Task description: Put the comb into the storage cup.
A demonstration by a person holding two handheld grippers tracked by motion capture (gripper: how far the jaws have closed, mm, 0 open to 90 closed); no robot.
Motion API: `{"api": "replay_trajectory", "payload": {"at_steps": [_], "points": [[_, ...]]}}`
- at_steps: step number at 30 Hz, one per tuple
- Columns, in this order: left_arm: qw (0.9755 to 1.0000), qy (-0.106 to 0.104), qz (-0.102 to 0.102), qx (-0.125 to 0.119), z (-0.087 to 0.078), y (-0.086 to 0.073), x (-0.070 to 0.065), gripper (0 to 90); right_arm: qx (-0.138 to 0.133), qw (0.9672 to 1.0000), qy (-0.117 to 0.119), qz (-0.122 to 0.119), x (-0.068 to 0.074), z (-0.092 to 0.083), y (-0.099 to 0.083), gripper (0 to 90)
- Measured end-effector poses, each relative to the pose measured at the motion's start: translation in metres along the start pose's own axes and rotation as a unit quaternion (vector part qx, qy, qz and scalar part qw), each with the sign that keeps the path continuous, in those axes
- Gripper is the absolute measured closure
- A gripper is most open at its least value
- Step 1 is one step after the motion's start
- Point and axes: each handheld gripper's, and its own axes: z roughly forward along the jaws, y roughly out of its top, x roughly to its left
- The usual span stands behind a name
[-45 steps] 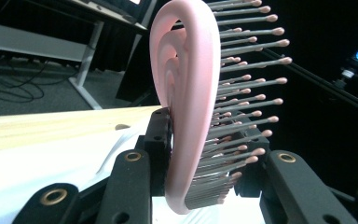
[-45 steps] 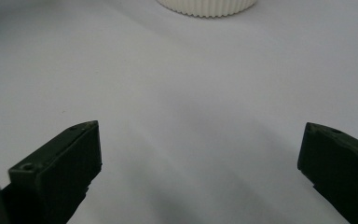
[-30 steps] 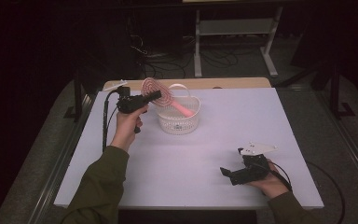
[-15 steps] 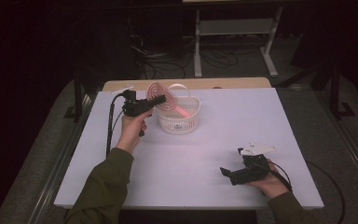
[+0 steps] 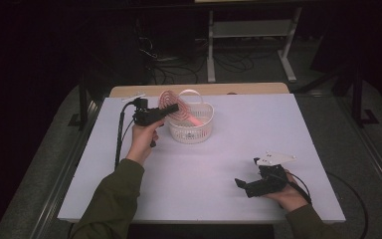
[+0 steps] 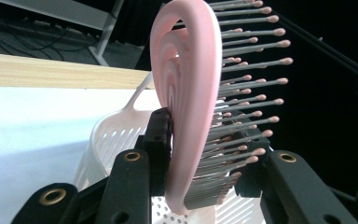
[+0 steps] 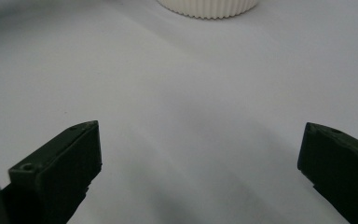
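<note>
clamped jaws of the left gripper (image 6: 193, 163) pinch the pink hairbrush (image 6: 191, 93) across its head, one pad on the smooth curved back, the other in among the bristles (image 6: 256, 98). in the high view the brush (image 5: 168, 103) hangs partly over the near-left rim of the white basket (image 5: 191, 130), its handle slanting down inside, close to the worktop's (image 5: 229, 159) far edge, left of centre. the brush looks light and stiff, a slotted plastic shell that should not bend much, while the ball-tipped bristles give under a pad, so this hold could roll a little; the handle or the solid rim of the head would be the firmer place to take it. the right gripper (image 5: 258, 183) rests near the worktop's near right corner, its jaws spread wide with nothing between them, bare surface ahead of it in the right gripper view.
</note>
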Motion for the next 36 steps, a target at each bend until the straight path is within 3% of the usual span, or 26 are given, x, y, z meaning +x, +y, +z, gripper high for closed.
{"api": "replay_trajectory", "payload": {"at_steps": [8,18,27,36], "points": [[0.9999,0.002,-0.01,0.004,-0.003,-0.002,0.006,63.6,0.0,1.0,0.0,0.0,0.0,0.0,0.0,0.0],[0.9997,0.02,-0.005,0.01,-0.006,-0.002,0.008,56.7,0.0,1.0,0.0,0.0,0.0,0.0,0.0,0.0],[0.9991,0.037,0.02,0.013,-0.01,-0.002,0.006,51.0,0.0,1.0,0.001,0.001,-0.001,0.0,-0.001,0.0],[0.9962,0.052,0.064,0.028,-0.012,-0.002,0.0,40.0,-0.001,1.0,0.005,0.004,-0.002,0.001,-0.002,0.0]]}}
